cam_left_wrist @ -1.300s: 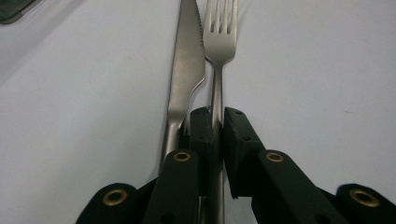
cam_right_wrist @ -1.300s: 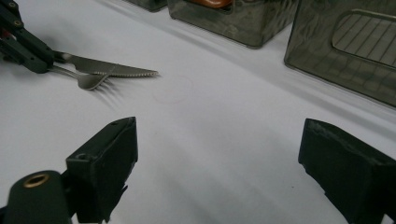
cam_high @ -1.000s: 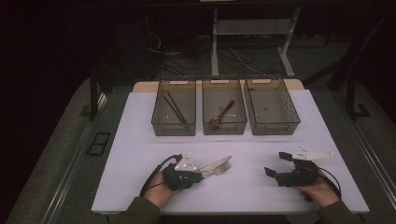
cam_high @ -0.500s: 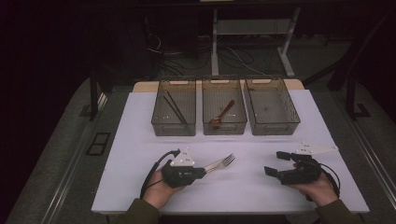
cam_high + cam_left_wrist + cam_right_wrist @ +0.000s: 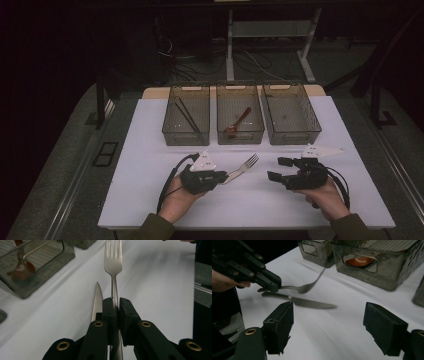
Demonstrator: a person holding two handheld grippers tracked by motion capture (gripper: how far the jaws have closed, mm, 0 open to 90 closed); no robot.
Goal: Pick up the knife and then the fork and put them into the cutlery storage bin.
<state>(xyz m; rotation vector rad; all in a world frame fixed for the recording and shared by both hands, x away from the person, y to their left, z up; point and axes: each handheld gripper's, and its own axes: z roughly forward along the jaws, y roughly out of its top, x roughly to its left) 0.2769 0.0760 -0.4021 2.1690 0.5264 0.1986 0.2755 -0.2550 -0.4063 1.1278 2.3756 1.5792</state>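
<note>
fork [image 5: 113,263] handle clamped between left gripper [image 5: 115,308] pads, tines beyond; right gripper [image 5: 334,322] agape, empty

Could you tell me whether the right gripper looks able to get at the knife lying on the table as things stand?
Probably yes: the right gripper has open jaws with nothing between them, and the knife lies on bare table ahead. The fork in the left gripper hangs just above, so it may crowd the approach.
</note>
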